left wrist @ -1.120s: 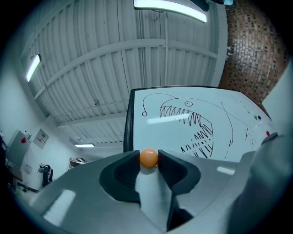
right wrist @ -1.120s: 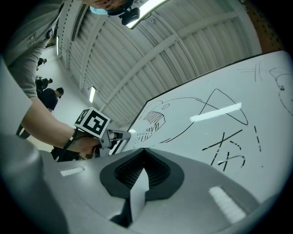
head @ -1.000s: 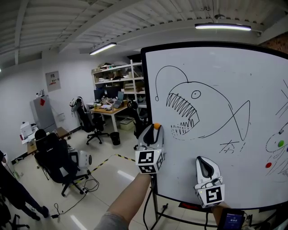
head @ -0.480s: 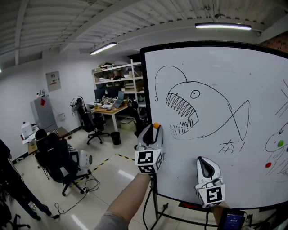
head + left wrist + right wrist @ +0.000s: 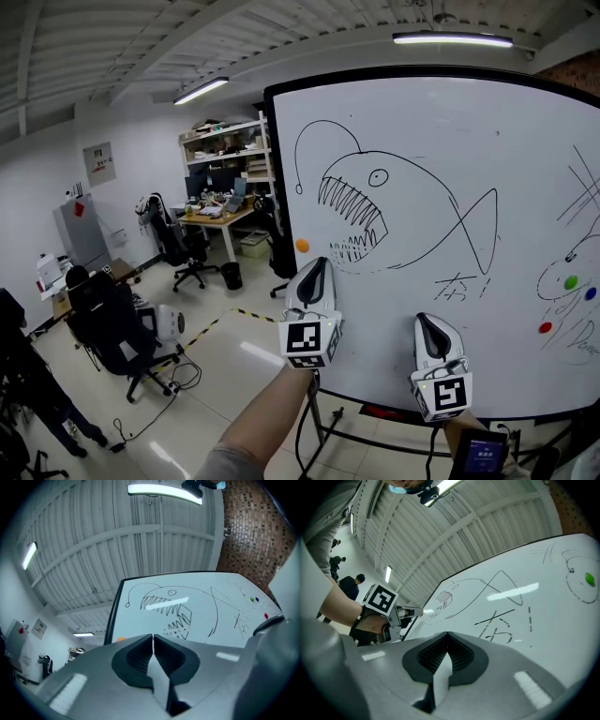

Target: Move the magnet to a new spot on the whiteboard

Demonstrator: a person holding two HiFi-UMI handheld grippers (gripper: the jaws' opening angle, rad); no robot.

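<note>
The small round orange magnet sticks to the big white whiteboard with the black frame. It is near the board's left edge, in the middle of the head view, just left of the black drawn fish with sharp teeth.

The white and black left gripper points up just below and to the right of the orange magnet, and does not touch it. Its jaws are closing and are almost together, with nothing between them. In the left gripper view only a thin bit of the orange magnet peeks over the gripper's grey body. The rest of it is hidden.

The white and black right gripper is at the lower right of the head view. Its jaws are pressed together and hold nothing.

A small green dot, a blue dot and a red dot sit at the far right, where the board is cut off. The scribbles there are too cut off to read.
</note>
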